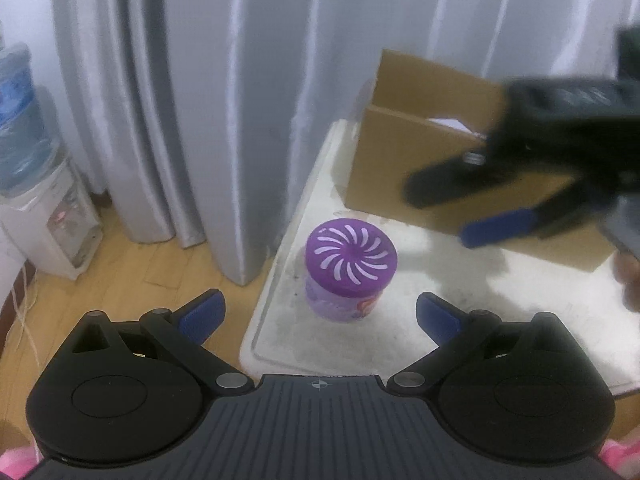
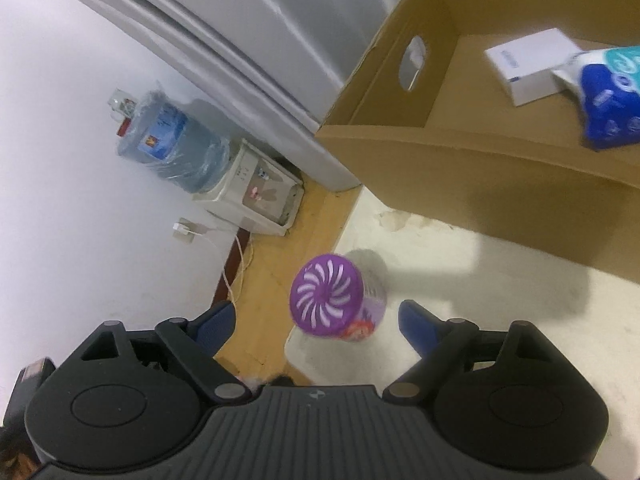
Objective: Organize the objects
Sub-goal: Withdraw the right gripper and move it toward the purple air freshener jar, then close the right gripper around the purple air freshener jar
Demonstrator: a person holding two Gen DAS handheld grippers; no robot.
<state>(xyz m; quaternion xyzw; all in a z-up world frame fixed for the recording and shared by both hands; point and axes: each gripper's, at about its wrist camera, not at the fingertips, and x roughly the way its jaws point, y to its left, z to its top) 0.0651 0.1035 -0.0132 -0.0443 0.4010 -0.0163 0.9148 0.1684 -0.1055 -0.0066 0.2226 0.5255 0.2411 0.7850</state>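
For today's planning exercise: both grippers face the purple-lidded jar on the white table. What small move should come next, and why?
Probably ease the left gripper forward around the purple-lidded jar. Its jaws stand open, the jar is centred ahead of them and upright, still outside the cardboard box. The right gripper is open too.

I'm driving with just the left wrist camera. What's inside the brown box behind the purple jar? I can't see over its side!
Observer: A small white box lies flat on the bottom of the cardboard box.
Operator: Ooh! Is anything else in there?
Observer: Yes, a blue and white packet sits right next to the white box, on the side farther from the box's handle hole.
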